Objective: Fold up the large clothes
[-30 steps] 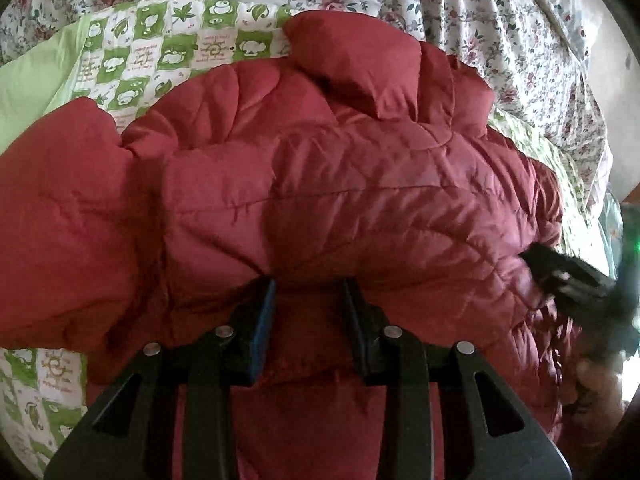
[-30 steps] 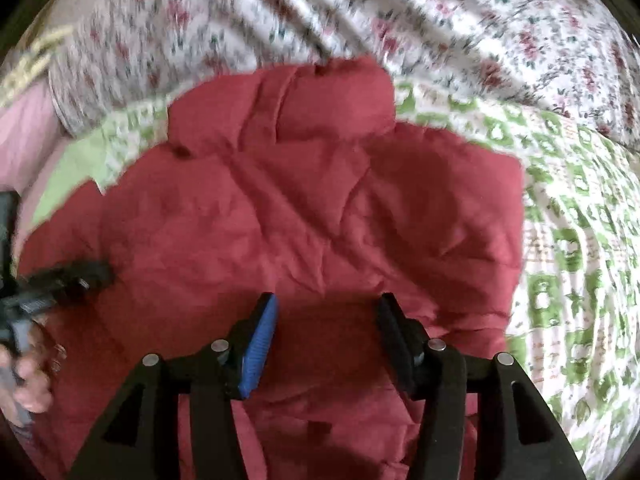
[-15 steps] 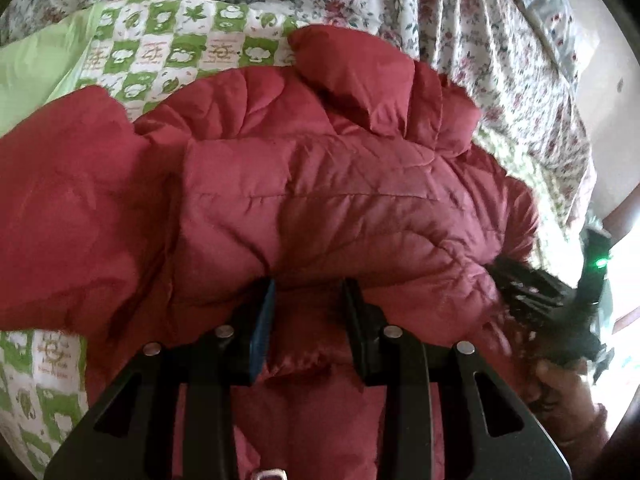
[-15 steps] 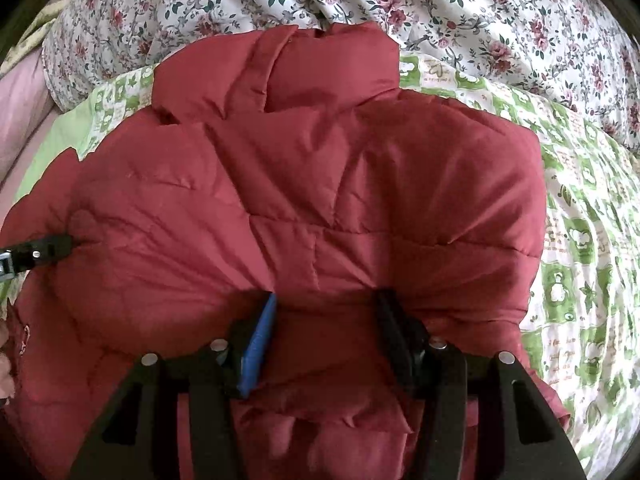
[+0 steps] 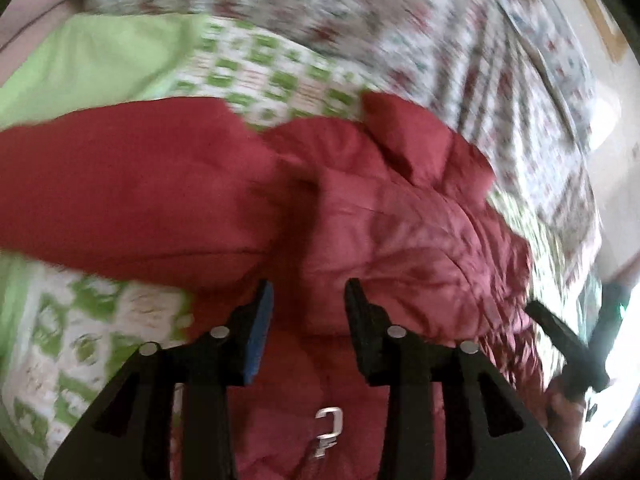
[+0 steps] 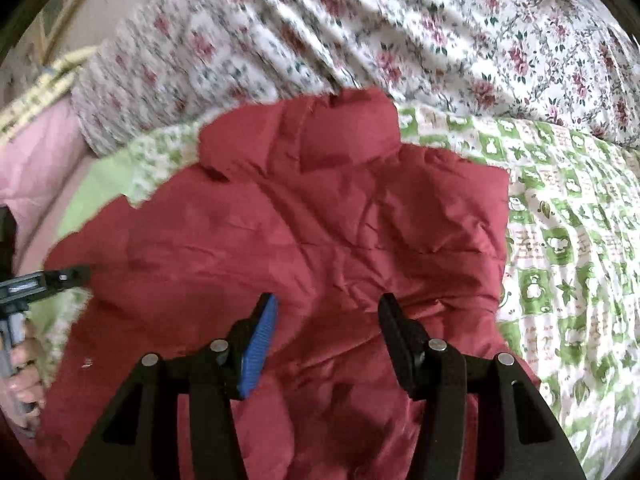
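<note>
A red quilted jacket (image 6: 320,232) lies spread on the bed, on top of a green-and-white checked quilt (image 6: 568,264), with its collar (image 6: 344,132) pointing toward the floral bedding (image 6: 400,28) heaped along the far edge. The jacket covers most of the middle of the quilt; bare quilt shows along its right side and in a strip past the sleeve on the left. From the left wrist view the picture is smeared, but one sleeve (image 5: 120,188) reaches out flat toward the left edge of the bed, over a plain green patch (image 5: 92,68) of the bedding. The left gripper (image 5: 308,308) sits low over the near part of the jacket with its two fingers apart and nothing pinched between them; a metal zipper pull (image 5: 329,428) shows in the red fabric just under it. The right gripper (image 6: 326,320) is likewise over the near hem area, its fingers spread wide, the blue pad (image 6: 260,344) on one finger bare, and no cloth caught between them. Each gripper shows in the other's view: the right one at the jacket's right edge (image 5: 568,344), the left one at the sleeve end (image 6: 44,280), held in a hand (image 6: 24,376). A pink cloth (image 6: 32,168) lies at the far left corner.
</note>
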Available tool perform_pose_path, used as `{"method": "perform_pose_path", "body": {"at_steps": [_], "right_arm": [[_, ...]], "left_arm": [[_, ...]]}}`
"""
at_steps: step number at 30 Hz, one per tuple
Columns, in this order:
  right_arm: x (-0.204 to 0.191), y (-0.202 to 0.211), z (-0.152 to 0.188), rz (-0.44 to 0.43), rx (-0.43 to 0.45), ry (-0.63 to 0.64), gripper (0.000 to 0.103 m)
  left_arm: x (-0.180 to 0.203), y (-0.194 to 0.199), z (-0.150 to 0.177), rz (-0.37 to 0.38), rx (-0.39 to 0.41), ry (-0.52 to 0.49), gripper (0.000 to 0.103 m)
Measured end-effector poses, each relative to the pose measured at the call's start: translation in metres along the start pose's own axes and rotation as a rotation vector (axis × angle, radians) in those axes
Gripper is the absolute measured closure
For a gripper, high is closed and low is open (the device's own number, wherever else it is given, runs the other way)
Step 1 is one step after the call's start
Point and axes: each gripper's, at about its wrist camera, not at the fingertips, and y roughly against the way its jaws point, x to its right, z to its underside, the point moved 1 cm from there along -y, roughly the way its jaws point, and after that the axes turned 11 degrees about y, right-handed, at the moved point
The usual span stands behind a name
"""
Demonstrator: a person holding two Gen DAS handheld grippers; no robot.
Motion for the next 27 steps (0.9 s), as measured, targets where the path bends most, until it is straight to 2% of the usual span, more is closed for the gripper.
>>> {"method": "perform_pose_path", "body": {"at_steps": [3, 8, 10, 17, 23, 27], "right_arm": [[-0.006, 0.015, 0.002, -0.043, 0.008, -0.001, 0.049], [-0.019, 0.032, 0.009, -0.076, 0.014, 0.023, 0.049], [-0.023, 0.036, 0.012, -0.083, 0.015, 0.03, 0.049], [-0.027, 0.037, 0.02, -0.105, -0.001, 0.015, 0.049], [-0.03, 0.036, 0.022, -0.112, -0.004, 0.015, 0.049], [-0.03, 0.036, 0.022, -0.114, -0.007, 0.017, 0.049]], "left_arm": [[-0.032, 0.01, -0.005, 0.023, 0.008, 0.095, 0.064], [-0.087, 0.031, -0.014, -0.038, 0.084, 0.225, 0.063], [-0.108, 0.036, -0.017, -0.031, 0.096, 0.285, 0.059], [-0.181, 0.057, -0.02, -0.024, 0.168, 0.503, 0.059], [-0.221, 0.052, -0.034, -0.036, 0.19, 0.622, 0.059], [-0.246, 0.044, -0.046, -0.033, 0.2, 0.662, 0.059]]}}
